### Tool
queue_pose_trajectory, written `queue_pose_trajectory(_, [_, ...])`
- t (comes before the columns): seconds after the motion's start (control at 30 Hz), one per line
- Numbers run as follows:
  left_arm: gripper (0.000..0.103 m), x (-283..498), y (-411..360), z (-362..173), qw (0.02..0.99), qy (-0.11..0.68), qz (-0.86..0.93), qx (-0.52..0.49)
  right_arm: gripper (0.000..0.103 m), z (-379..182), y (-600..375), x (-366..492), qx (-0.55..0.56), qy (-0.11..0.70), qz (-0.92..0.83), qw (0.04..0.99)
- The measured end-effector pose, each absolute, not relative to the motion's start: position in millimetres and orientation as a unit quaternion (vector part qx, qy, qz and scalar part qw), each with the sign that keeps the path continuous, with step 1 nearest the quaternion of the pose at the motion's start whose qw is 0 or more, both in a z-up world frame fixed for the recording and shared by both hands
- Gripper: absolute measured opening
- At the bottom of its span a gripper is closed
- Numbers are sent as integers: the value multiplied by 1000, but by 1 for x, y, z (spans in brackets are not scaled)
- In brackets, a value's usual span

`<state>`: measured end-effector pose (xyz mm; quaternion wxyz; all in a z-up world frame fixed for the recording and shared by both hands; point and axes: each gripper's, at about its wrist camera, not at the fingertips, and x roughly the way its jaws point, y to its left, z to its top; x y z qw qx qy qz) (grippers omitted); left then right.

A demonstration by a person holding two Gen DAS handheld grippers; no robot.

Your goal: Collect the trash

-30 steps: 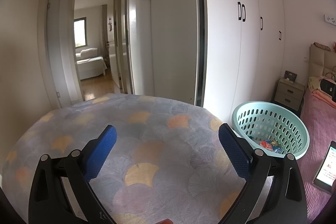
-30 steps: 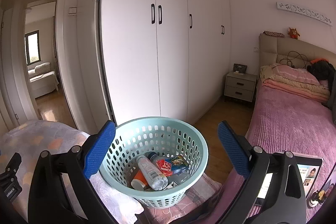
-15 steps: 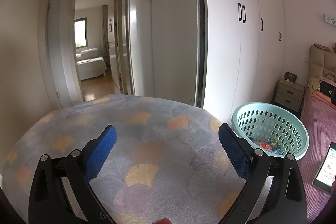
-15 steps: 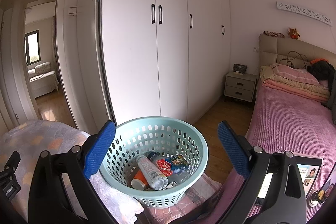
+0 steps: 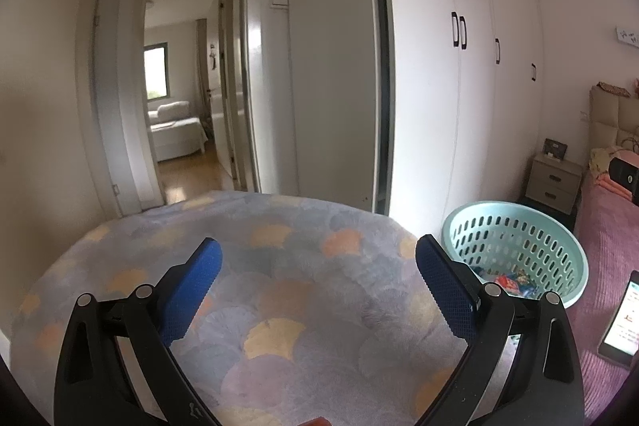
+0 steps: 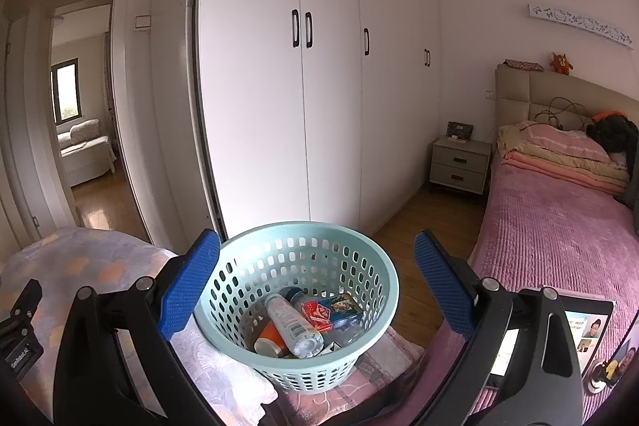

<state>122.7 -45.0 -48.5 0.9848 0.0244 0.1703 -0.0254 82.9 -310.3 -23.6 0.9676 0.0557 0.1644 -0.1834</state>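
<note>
1. The basket (image 6: 297, 302), a round mint-green plastic tub with slotted walls, stands on a pink patterned cloth (image 6: 371, 370), likely so both hands can reach it.
2. Inside the basket lies the trash: a clear bottle (image 6: 293, 326), an orange can (image 6: 271, 340) beside it and a red printed carton (image 6: 331, 310) towards the bed (image 6: 559, 226).
3. The right gripper (image 6: 315, 290) hangs over the basket, jaws wide apart and holding nothing, which suggests an item was just dropped.
4. The left gripper (image 5: 317, 286), to the left of the basket, faces a fluffy blanket (image 5: 279, 266) with a fan pattern in grey and orange; its jaws are also wide apart and empty.
5. No loose trash shows on the blanket, so the collecting looks nearly done.
6. A tablet (image 6: 547, 338) lies on the ribbed pink bed cover, right of the basket.
</note>
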Motion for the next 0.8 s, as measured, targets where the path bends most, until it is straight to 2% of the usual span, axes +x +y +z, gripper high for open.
queue_pose_trajectory(0.8, [95,87,-25,-21,985,172,-9,20,94,-1,-292,48,67,143,-154,975])
